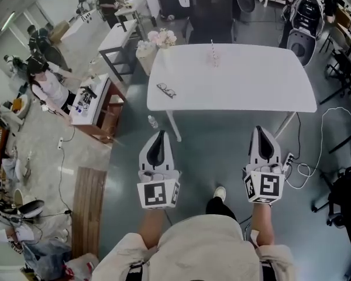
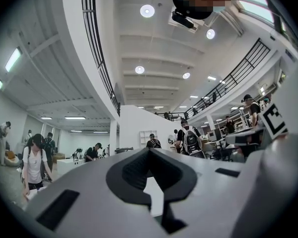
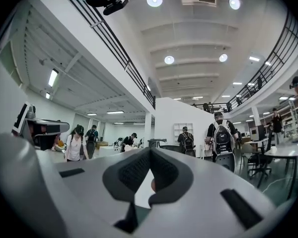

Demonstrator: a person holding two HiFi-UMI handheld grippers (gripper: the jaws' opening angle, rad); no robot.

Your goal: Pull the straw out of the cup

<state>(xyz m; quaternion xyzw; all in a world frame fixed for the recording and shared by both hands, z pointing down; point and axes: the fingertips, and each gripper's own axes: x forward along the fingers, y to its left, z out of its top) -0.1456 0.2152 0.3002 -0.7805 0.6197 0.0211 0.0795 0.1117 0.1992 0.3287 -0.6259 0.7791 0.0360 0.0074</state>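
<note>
I see cup (image 1: 214, 60) with straw (image 1: 212, 47) standing in it, at far edge of table (image 1: 251, 92). Left gripper (image 1: 160, 134) and right gripper (image 1: 261, 130) sit short of near edge, well apart from cup. Both have jaws together, empty.

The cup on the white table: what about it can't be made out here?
- Head view: cup and straw are too small to tell the cup's contents.
- Gripper views: the jaws cover nearly all of the table; no cup can be picked out.
- Head view: dark item near the table's left edge is too small; possibly glasses.
</note>
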